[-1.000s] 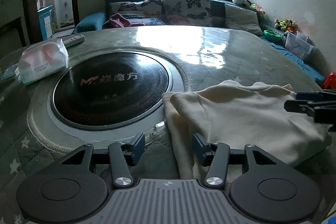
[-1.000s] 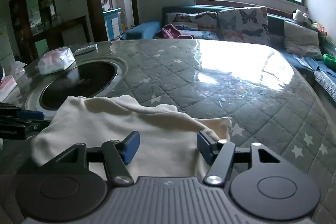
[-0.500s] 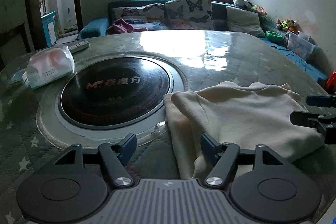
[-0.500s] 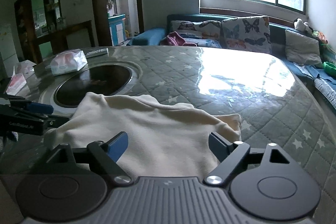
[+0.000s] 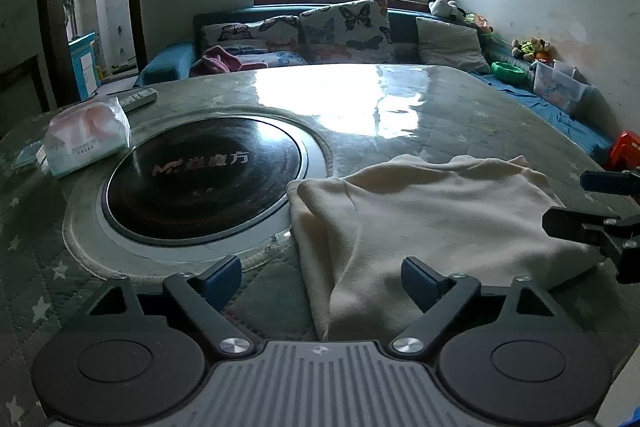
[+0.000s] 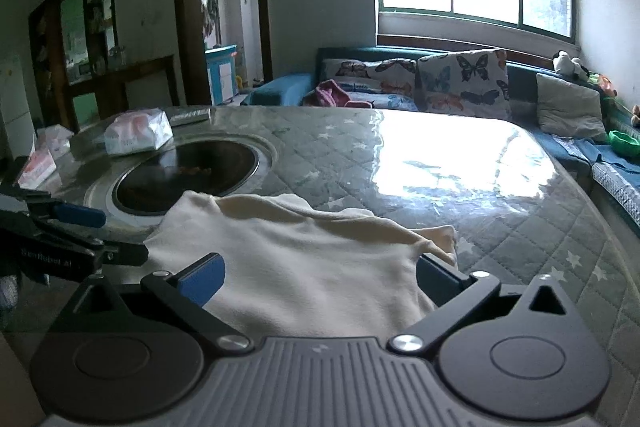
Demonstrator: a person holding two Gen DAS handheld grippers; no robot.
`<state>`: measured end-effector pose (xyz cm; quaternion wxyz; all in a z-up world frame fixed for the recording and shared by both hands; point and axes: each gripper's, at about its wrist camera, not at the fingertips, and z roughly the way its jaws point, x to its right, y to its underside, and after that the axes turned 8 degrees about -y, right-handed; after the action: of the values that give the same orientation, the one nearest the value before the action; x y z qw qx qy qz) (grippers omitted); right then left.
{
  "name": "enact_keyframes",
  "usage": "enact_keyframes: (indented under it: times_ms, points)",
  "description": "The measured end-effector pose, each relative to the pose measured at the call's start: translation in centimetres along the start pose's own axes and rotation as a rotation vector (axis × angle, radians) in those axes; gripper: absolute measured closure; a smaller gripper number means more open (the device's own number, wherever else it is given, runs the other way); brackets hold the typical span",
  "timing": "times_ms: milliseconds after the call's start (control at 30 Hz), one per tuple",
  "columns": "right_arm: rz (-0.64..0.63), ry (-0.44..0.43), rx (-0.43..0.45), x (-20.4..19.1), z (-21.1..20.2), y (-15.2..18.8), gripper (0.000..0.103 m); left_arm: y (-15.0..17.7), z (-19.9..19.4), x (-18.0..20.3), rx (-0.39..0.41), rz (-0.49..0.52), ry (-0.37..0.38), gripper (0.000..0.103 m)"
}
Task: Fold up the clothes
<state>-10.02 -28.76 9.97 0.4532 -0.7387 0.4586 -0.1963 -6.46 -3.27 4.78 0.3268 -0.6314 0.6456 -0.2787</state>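
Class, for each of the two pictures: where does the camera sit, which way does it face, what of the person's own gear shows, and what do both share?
Left wrist: sits on the left tongs, facing across the table toward window and sofa; jaws opening, off the cream garment; right tongs at right edge.
Right wrist: sits on the right tongs, facing likewise; jaws opening above the garment; left tongs at left edge.
Shared: garment, round black hotplate, tissue pack, butterfly cushions.

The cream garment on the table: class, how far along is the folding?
Done: the cream garment lies doubled over on the table. In hand: nothing; the left gripper and right gripper are opening, pads off the cloth. Left: probably another fold.
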Motion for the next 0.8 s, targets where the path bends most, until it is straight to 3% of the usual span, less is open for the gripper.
enact_keyframes:
  times_ms: [300, 800]
  points:
    - [0.002, 0.014, 0.012, -0.2, -0.9, 0.4, 0.0, 0.3, -0.9, 0.4, 0.02, 0.006, 0.003, 0.0]
    - [-0.003, 0.022, -0.006, -1.0, -1.5, 1.0, 0.0, 0.8, -2.0, 0.6, 0.037, 0.003, 0.005, 0.0]
